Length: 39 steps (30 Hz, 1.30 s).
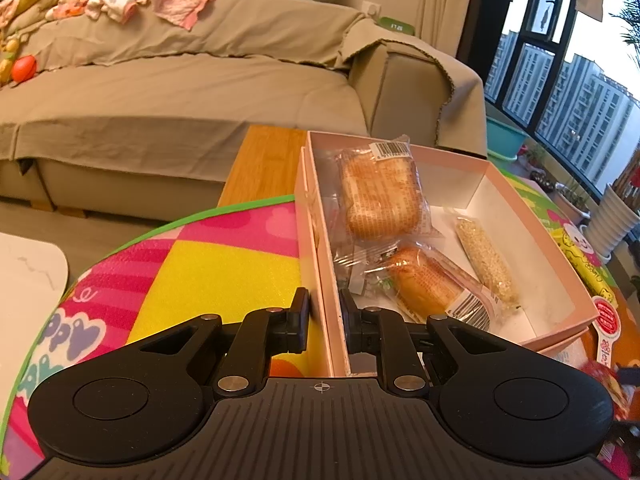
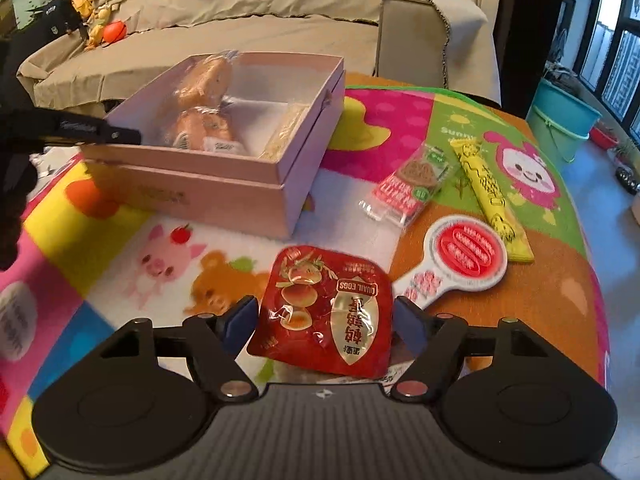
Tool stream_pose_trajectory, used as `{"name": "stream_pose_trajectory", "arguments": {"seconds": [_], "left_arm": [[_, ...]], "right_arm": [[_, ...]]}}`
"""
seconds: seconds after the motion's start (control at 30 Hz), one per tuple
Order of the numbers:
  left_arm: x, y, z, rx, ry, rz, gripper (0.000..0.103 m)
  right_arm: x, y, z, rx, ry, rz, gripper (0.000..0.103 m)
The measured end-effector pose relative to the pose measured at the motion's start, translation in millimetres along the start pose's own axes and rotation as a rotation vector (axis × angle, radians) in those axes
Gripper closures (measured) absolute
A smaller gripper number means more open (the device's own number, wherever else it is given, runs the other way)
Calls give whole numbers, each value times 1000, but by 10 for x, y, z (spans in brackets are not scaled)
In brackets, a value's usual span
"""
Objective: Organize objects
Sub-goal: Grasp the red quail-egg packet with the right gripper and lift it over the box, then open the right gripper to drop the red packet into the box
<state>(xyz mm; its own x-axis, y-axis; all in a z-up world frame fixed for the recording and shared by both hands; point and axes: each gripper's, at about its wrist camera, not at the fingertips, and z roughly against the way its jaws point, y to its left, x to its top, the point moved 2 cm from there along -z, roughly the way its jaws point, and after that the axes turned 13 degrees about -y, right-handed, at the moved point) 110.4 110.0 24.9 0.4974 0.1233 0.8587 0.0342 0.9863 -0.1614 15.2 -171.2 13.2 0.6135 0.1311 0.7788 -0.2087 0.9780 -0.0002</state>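
A pink cardboard box (image 1: 532, 216) sits on the colourful play mat and holds two wrapped breads (image 1: 380, 196) and a sesame bar (image 1: 486, 262). My left gripper (image 1: 325, 312) is shut on the box's near left wall. The box also shows in the right wrist view (image 2: 224, 196). My right gripper (image 2: 326, 318) is closed on a red quail-egg packet (image 2: 328, 316), held above the mat. On the mat to the right lie a pink snack pack (image 2: 408, 184), a yellow stick pack (image 2: 488, 188) and a red-and-white sausage pack (image 2: 460, 256).
A beige covered sofa (image 1: 180, 92) with clothes and toys stands behind the table. A white tabletop corner (image 1: 28, 272) is at far left. A teal bucket (image 2: 560, 120) stands on the floor by the window at right.
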Motion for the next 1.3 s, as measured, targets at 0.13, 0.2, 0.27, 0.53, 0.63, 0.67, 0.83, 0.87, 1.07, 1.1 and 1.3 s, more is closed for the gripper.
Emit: {"name": "stream_pose_trajectory", "arguments": {"seconds": [0.13,0.2,0.27,0.53,0.63,0.67,0.83,0.87,1.07,1.1,1.3], "left_arm": [[8,-7,-1,-1,-1,2,85],[8,-10,-2,0,-2,1,85],[7,-11,-2,-1,-2,2,85],[6,-3,4,-5,-4,0,85],[5,-2,4,-6,-4,-1,85],[4,-2,4,-6,-4,-1,85],[9,3,7,-8,-3,-2,85],[8,2,7,-8,-2,-2,85],[8,4,7,-9,-3,-1,85],[7,2,4,-9,-3,-1,85],[1,11,-14,-10,-6,4,85]], "right_arm": [[51,171,318,50,-28,43,29],[151,278,500,78,-73,78,29],[299,366,652,105,-129,99,29],[984,595,738,165,-346,107,29],[1203,592,434,173,-339,56,29],[1264,577,327,174,-328,34,29],[1515,514,-433,151,-240,-93,29],[1529,503,-553,146,-230,-119,29],[1563,410,-1089,171,-169,-274,28],[1540,383,-1102,181,-163,-292,28],[1377,257,-750,141,-223,-224,25]]}}
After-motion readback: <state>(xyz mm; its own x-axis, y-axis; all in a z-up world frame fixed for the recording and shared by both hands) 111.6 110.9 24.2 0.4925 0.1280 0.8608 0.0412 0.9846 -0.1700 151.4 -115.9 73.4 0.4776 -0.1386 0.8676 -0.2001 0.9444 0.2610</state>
